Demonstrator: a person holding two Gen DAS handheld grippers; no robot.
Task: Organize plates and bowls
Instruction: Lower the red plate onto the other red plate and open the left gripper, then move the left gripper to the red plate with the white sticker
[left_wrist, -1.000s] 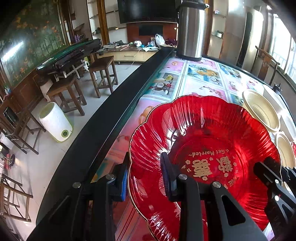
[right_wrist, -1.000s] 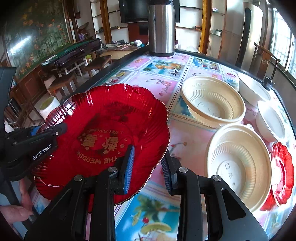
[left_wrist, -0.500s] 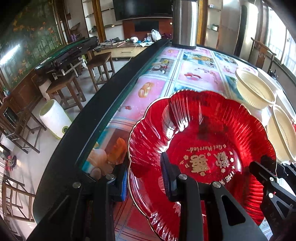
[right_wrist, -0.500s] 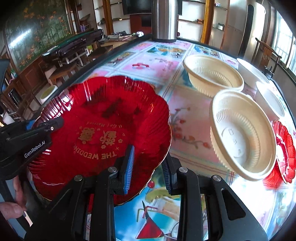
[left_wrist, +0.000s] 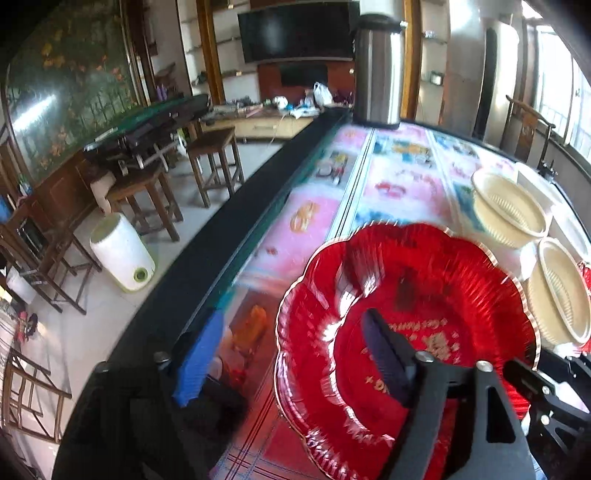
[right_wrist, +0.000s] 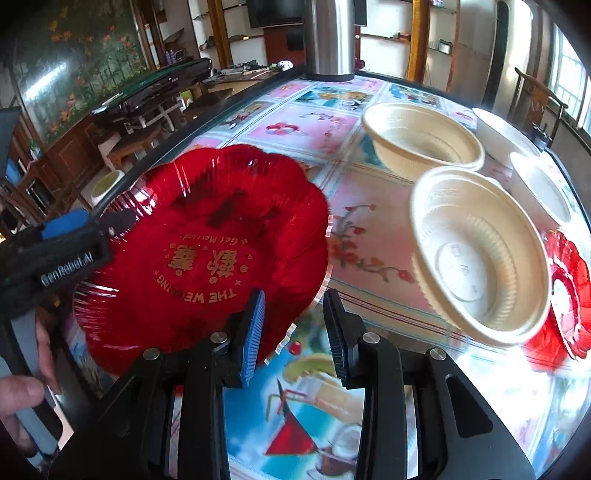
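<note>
while the left gripper stands released, fingers wide on either side of the red plate's near rim on the table, the right gripper is released too, straddling the plate's other edge. only the right view shows the second red plate under a cream bowl, and the person's hand.

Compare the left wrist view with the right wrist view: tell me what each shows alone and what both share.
Left wrist only: white bin and wooden stools on the floor.

Right wrist only: the hand holding the left gripper, two small white bowls, and the second red plate.

Both: the large red plate, two cream bowls, steel flask, and patterned table.
</note>
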